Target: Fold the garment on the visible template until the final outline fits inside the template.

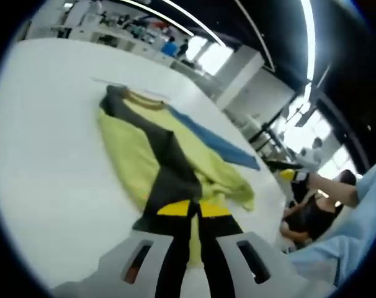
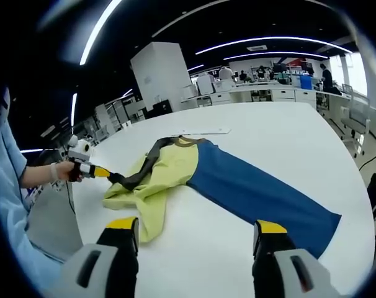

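The shirt [image 2: 194, 177] (yellow-green, dark grey and blue panels) lay part-folded on the white table [image 2: 287, 133], with the blue part spread flat toward the right gripper [image 2: 193, 239] and the yellow part bunched up on the far side. A thin pale strip [image 2: 203, 131] lay on the table just beyond the collar. The left gripper [image 2: 107, 174] was clamped on the grey sleeve [image 1: 169, 180], lifting it off the cloth at the table's edge, held by a person's hand [image 2: 62, 171]. The right gripper's jaws stood wide apart, holding nothing, just short of the blue hem. Plenty of bare table surrounded the shirt. Desks and shelving [image 2: 262, 87] stood well back, off the table.
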{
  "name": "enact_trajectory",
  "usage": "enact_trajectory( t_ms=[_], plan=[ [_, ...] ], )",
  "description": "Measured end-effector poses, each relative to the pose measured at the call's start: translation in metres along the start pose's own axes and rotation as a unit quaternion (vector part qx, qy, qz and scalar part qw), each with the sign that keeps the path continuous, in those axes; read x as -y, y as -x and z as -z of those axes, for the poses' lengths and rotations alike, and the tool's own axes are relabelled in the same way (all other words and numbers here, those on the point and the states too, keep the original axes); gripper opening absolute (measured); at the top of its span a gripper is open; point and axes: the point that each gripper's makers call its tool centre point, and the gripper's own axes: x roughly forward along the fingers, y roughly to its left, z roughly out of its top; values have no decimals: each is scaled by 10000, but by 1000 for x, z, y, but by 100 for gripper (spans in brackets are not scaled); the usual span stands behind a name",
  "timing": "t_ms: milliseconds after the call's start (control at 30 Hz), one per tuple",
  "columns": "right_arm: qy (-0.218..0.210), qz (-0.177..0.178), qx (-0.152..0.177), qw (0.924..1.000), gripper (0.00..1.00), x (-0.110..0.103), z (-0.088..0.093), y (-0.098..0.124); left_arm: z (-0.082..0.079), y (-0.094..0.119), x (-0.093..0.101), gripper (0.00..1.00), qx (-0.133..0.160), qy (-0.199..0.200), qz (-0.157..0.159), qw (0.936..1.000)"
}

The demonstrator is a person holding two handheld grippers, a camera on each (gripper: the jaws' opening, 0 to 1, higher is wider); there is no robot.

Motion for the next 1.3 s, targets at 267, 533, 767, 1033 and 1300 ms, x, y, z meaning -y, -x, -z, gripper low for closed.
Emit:
enact_trajectory(
  t_ms=[267, 533, 767, 1033, 1300],
  plan=[
    [-12, -35, 10, 10000, 75, -1, 0, 0, 33, -12, 0, 0, -483, -220, -134, 9985],
    [-19, 15, 25, 10000, 75, 0, 0, 3, 38, -15, -5, 0, -551, -78, -156, 9983],
    [-36, 14, 11, 10000, 74, -2, 1, 2, 32, -11, 6, 22, -375, -10, 45, 9993],
    [-34, -28, 25, 10000, 74, -5, 1, 0, 18, 3, 1, 47, -46, 22, -106, 9999],
    [-46, -78, 34, 10000, 74, -7, 3, -2, 13, 22, -33, 43, 217, 522, -545, 9969]
  ],
)
